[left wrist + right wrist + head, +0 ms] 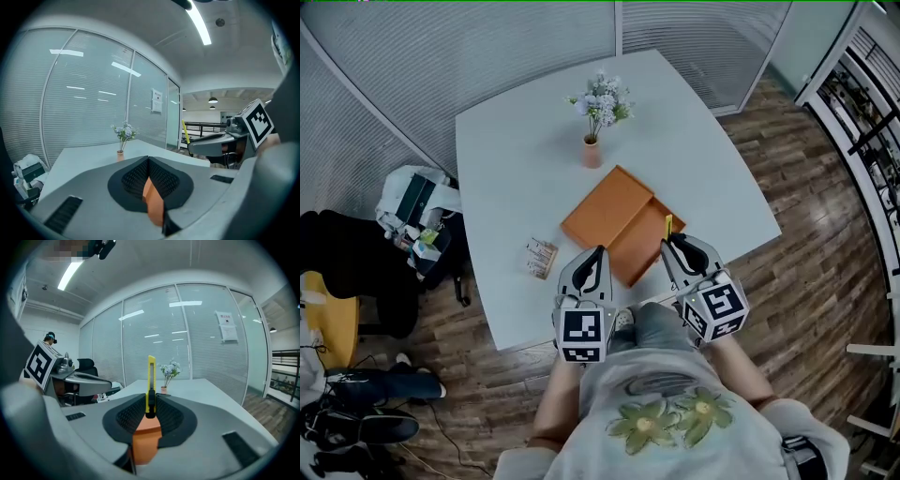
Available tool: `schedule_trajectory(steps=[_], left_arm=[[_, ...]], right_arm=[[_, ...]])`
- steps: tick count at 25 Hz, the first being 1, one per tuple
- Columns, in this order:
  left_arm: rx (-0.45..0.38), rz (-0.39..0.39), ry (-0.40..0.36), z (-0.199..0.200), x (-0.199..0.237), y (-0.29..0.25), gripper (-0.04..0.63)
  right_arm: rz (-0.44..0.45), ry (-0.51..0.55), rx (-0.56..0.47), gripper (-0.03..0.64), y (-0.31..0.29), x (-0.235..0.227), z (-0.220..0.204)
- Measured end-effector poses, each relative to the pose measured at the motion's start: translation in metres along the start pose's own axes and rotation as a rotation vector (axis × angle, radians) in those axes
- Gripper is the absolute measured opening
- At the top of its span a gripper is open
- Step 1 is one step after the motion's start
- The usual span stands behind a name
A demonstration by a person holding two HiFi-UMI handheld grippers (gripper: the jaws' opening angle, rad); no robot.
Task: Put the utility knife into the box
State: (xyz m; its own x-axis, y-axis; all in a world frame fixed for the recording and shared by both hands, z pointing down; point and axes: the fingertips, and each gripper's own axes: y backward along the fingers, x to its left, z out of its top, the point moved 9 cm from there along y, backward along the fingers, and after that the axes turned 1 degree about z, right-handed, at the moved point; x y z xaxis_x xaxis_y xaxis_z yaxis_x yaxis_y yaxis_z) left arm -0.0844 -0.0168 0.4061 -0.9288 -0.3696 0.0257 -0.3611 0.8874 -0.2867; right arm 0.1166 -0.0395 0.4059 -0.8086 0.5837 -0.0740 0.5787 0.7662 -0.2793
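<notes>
An orange box (645, 242) lies open on the white table (516, 159), and its flat orange lid (606, 210) overlaps its left side. My right gripper (673, 246) hovers at the box's near right corner, shut on a yellow utility knife (668, 226). In the right gripper view the knife (150, 380) stands upright between the black pads of my right gripper (151, 405). My left gripper (594, 257) hangs over the near edge of the box, jaws together with nothing in them. In the left gripper view the tips of my left gripper (149, 161) meet, and the knife (185, 133) shows at the right.
A small vase of pale flowers (594, 141) stands behind the box. A small printed packet (541, 258) lies left of my left gripper. Left of the table, an office chair carries bags (414, 217). Glass partitions enclose the far side. The table's near edge runs just under both grippers.
</notes>
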Motion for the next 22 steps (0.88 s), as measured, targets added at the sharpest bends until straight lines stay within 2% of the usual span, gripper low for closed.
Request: schedule_trajectory(steps=[12,22], left_arm=[[0.025,0.013,0.024,-0.01,0.022,-0.019,0.0],[0.039,0.01,0.049,-0.017,0.028,-0.029,0.0]], right_arm=[[0.07,0.012,0.076,0.072,-0.037,-0.009,-0.027],[0.091,0.047,0.154,0.072,-0.053,-0.016,-0.046]])
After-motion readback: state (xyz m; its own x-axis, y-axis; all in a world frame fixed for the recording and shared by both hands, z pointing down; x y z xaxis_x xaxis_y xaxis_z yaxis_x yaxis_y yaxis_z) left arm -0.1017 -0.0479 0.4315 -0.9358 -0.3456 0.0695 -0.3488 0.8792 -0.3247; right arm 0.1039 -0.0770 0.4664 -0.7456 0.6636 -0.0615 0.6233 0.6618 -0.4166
